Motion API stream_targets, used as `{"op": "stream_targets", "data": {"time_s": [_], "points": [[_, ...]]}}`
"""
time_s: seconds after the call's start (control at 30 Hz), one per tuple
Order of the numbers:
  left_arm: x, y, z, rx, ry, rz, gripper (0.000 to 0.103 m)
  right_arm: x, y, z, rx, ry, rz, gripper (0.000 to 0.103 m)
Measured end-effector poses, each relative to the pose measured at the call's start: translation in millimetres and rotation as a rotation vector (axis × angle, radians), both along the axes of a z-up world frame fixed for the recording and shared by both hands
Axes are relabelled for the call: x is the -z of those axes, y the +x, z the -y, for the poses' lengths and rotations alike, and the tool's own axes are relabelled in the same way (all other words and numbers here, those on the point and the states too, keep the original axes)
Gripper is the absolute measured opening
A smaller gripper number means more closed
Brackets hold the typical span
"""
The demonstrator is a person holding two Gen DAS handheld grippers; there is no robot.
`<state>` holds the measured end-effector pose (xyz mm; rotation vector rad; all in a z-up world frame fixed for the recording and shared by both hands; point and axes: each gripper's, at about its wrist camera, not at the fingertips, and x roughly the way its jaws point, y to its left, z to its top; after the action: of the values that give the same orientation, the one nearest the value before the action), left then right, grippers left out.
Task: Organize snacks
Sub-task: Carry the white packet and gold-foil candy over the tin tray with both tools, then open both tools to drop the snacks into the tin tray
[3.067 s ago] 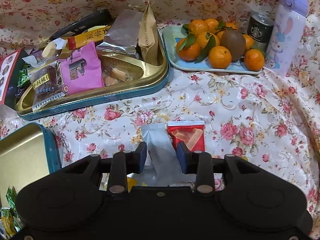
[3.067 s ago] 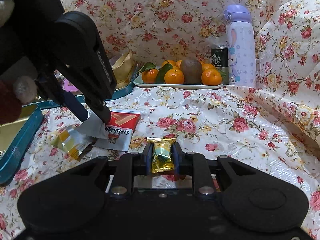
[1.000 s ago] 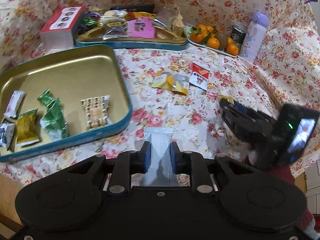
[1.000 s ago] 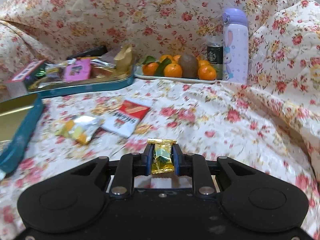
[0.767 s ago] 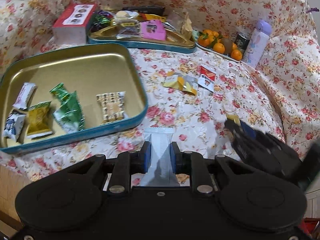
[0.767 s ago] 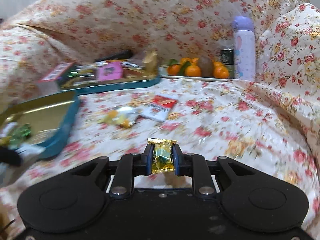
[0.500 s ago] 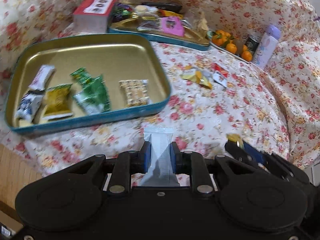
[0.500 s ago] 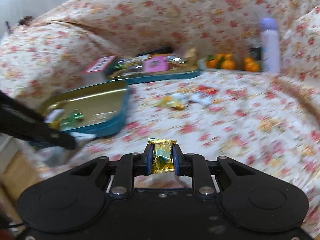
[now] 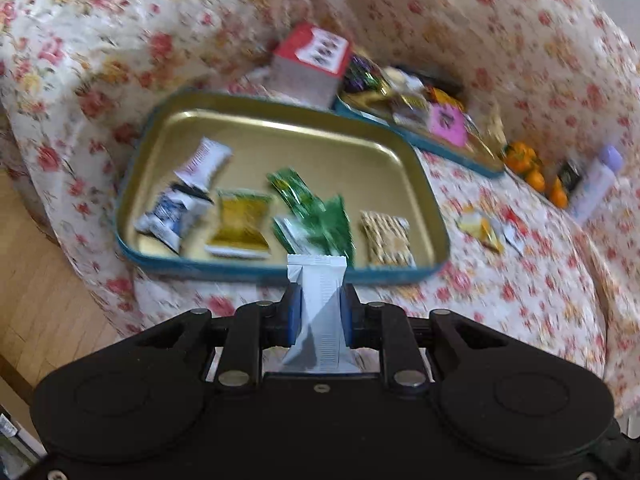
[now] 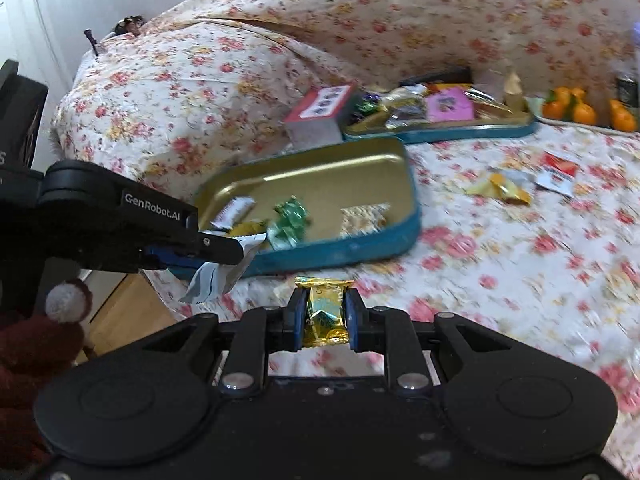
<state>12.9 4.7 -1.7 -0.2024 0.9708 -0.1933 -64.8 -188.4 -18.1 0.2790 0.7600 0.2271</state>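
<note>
The left gripper [image 9: 319,312] clamps a silver packet [image 9: 319,304] just short of the gold tin [image 9: 420,184] holding several snacks. The right gripper [image 10: 323,316] pinches a gold candy [image 10: 324,312] above the flowered cloth [image 10: 520,260], near that tin.

Gold snack packet [image 10: 323,312] clamped in right hand-held gripper [image 10: 322,316], near tin tray [image 10: 352,246]
</note>
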Motion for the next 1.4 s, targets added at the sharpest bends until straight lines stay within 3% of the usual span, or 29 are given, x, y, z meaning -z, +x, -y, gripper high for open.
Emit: {"op": "stream_targets", "data": {"time_s": [0.47, 0.9, 1.07, 1.4], "points": [[-6, 65, -21, -0.086, -0.007, 0.067, 0.028, -14, 75, -17, 0.009, 0.004, 0.067, 0.022], [22, 139, -2, -0.092, 0.071, 0.03, 0.028, 15, 173, -33, 0.036, -0.1, 0.026, 0.022], [28, 148, 3, -0.086, 0.106, 0.046, 0.028, 21, 193, -33, 0.041, -0.104, 0.01, 0.022], [25, 145, -2, -0.094, 0.097, 0.032, 0.029, 28, 203, -32, 0.05, -0.104, -0.008, 0.024]]}}
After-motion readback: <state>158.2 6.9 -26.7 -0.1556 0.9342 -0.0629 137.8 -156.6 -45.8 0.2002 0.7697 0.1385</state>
